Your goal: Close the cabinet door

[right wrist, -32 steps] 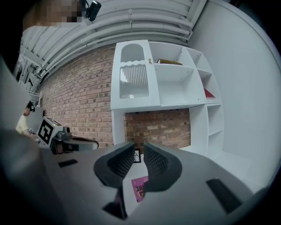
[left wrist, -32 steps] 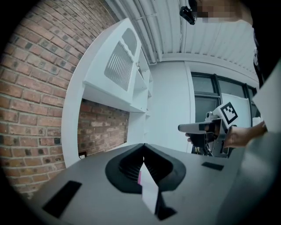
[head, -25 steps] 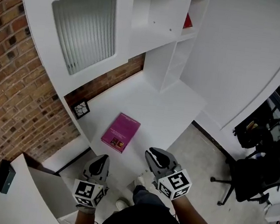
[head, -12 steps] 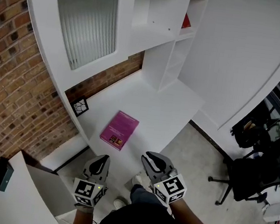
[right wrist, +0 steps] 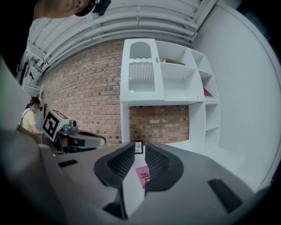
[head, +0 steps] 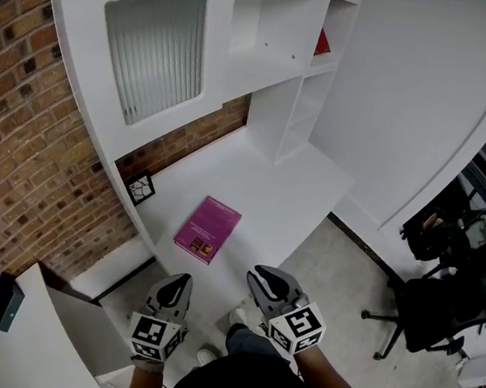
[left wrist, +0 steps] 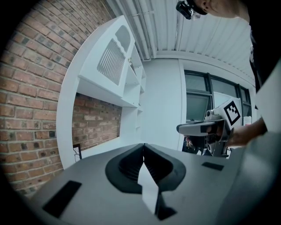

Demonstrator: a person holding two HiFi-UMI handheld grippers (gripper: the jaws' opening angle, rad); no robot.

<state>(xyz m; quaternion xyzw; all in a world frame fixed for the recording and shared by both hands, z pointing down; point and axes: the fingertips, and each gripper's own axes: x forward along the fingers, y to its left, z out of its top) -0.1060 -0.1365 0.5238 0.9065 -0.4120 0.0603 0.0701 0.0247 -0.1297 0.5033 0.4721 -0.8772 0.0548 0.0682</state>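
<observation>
Little has shifted: only the right gripper (head: 260, 280) has drifted slightly, on the near side of the pink book (head: 209, 229). Its jaws stand a narrow slit apart with nothing in them. The left gripper (head: 176, 282), also short of the book, is clenched on nothing. Beyond the book, the ribbed-glass cabinet door (head: 156, 46) sits flush, its top cut off by the frame edge. Bare white surface (head: 287, 194) surrounds the book, and open floor (head: 340, 262) lies to its right.

A book (head: 209, 229) lies near the tabletop's (head: 288, 185) front left corner. A frame (head: 141, 188) stands at the back left corner under the cabinet door (head: 151, 46), shelves (head: 292, 116) at the back right.
</observation>
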